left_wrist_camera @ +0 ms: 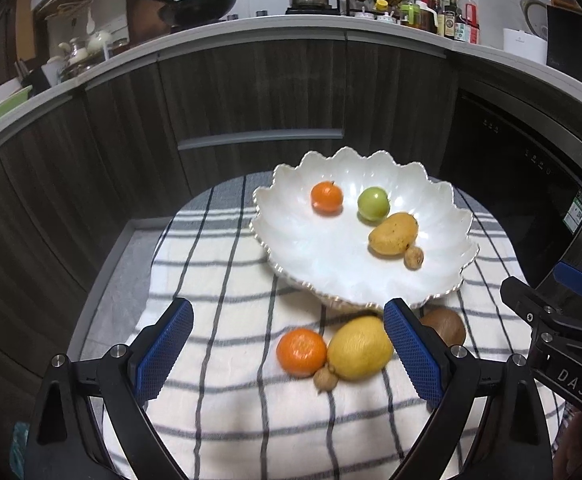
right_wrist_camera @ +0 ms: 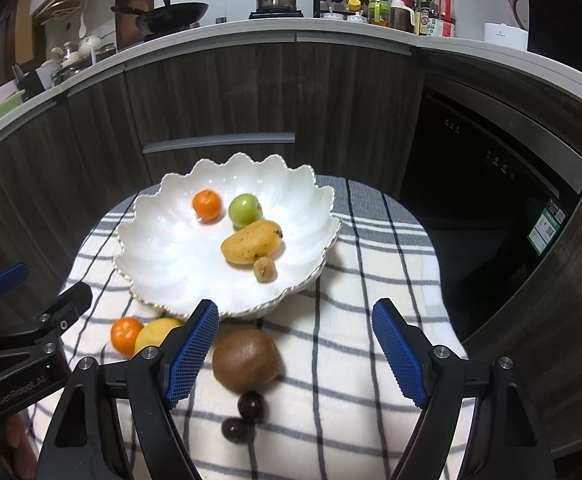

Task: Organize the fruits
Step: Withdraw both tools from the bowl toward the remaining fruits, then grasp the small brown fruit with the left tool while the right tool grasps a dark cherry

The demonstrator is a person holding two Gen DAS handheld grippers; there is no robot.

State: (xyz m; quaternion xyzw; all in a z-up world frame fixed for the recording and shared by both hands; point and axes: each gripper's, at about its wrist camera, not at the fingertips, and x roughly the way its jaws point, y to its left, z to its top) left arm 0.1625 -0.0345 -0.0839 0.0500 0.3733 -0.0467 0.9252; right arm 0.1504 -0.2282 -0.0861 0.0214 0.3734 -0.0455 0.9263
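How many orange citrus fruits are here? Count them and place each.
2. One tangerine lies in the white bowl, far left of the green fruit. The other tangerine sits on the striped cloth, touching the lemon. None seems hidden.

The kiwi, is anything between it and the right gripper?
Nothing visible. The kiwi lies bare on the cloth just ahead of the open, empty right gripper; two dark cherries sit beside it.
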